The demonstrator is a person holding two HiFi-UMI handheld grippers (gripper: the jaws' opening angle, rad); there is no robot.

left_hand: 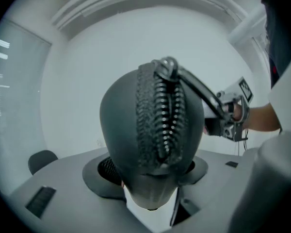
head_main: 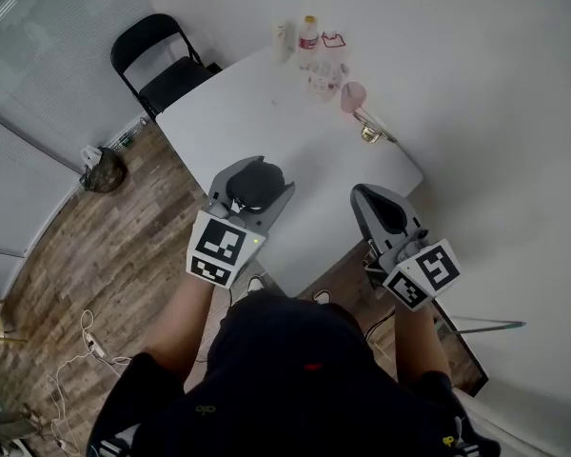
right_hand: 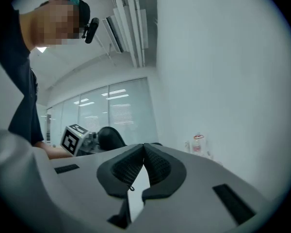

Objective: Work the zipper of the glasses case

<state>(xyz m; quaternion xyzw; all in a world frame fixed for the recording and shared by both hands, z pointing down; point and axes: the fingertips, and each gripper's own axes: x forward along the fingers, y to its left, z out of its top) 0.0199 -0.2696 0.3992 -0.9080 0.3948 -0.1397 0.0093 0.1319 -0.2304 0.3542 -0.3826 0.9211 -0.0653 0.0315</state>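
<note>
My left gripper (head_main: 252, 198) is shut on a black glasses case (head_main: 257, 181), held above the near edge of the white table. In the left gripper view the case (left_hand: 150, 130) stands between the pads (left_hand: 104, 171) with its zipper teeth facing the camera. The metal zipper pull (left_hand: 168, 66) sits at the top, and a dark strap (left_hand: 199, 89) runs off it to the right. My right gripper (head_main: 379, 206) is off to the right, apart from the case. It is shut with nothing between its pads (right_hand: 157, 166). From the right gripper view the case (right_hand: 111, 137) shows at the left.
A white table (head_main: 295, 150) stretches ahead, with bottles (head_main: 309, 36) and a pink cup (head_main: 352, 95) at its far end. A black folding chair (head_main: 162, 60) stands beyond the table's left corner. A white wall runs along the right, and wood floor lies at the left.
</note>
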